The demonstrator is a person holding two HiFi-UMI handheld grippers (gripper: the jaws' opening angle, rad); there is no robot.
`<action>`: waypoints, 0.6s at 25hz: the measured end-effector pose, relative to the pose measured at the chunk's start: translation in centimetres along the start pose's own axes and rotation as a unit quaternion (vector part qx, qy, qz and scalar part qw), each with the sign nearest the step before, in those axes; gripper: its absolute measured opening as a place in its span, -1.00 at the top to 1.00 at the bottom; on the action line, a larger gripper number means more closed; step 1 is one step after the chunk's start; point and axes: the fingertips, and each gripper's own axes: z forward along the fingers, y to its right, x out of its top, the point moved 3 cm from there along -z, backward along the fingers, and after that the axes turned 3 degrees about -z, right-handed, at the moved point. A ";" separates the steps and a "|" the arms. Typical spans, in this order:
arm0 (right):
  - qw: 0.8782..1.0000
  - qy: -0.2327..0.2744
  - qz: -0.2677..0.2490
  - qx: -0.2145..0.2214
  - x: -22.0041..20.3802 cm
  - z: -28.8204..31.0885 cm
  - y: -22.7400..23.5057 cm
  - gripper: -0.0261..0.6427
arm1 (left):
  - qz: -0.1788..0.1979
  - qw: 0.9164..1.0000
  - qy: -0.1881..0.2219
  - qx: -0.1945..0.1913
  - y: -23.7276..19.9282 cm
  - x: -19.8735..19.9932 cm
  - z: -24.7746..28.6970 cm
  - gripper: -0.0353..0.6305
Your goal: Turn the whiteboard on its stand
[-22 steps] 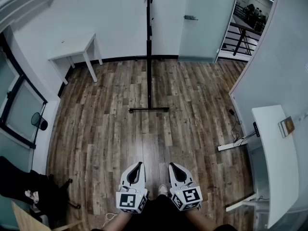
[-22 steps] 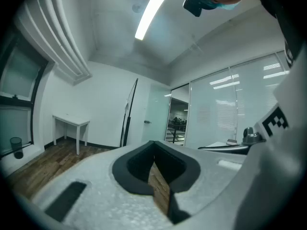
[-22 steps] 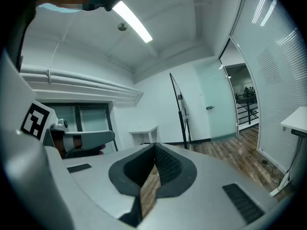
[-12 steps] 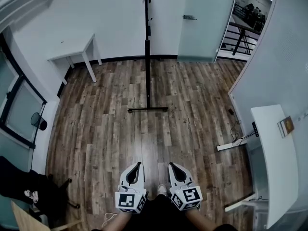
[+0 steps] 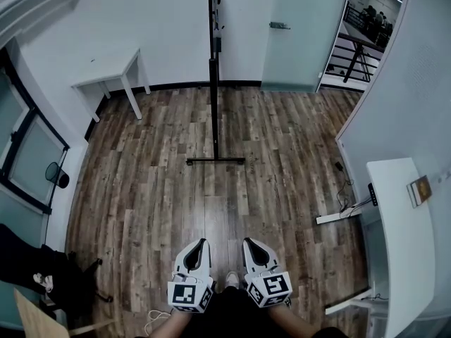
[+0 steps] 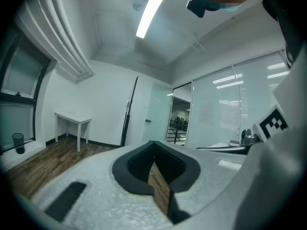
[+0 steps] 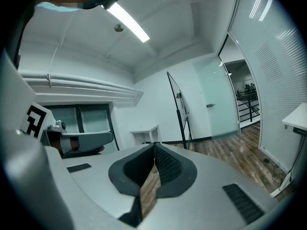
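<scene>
Down at your waist, nearest the camera, you have two tools. The left hand-held gripper [image 5: 199, 251] and the right hand-held gripper [image 5: 252, 251] sit side by side, pointing forward over the plank floor [image 5: 162, 189]. Each has its jaws brought fully together, and each gripper's own view shows nothing pinched between the pads. Judged from that, the task has not started: neither tool touches anything, and all of it is still ahead of you. Across a bare stretch of floor, well apart from both tools, stands the one whiteboard [image 5: 211, 20]. You see it edge-on as a thin dark line, carried on its single stand [image 5: 213, 111], whose one visible foot bar lies crosswise on the boards. You still have to walk up to it, take hold of the board's edge and swing it round on the stand. From here I cannot tell which way it pivots. Around it, count one small white side table [image 5: 106, 71] against the far wall on the left. There is one long white worktop [image 5: 394, 217] along your right, and one black bin [image 5: 58, 177] by the left window. Beyond the board stands one glass door [image 5: 299, 41].
</scene>
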 end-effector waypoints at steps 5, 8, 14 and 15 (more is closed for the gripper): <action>1.000 0.005 -0.002 0.015 0.4 0.0 2.0 0.88 | -0.009 1.000 0.000 0.012 1.7 -0.9 1.1 0.85; 1.000 0.005 -0.001 0.019 0.6 0.6 2.9 0.88 | -0.008 1.000 0.002 0.021 1.8 -0.9 1.9 0.85; 1.000 0.002 0.001 0.023 1.0 2.9 4.6 0.88 | -0.010 0.999 -0.003 0.037 0.5 -1.3 4.5 0.85; 1.000 0.002 0.001 0.023 1.0 3.4 5.0 0.88 | -0.011 0.999 -0.006 0.040 0.1 -1.4 5.1 0.85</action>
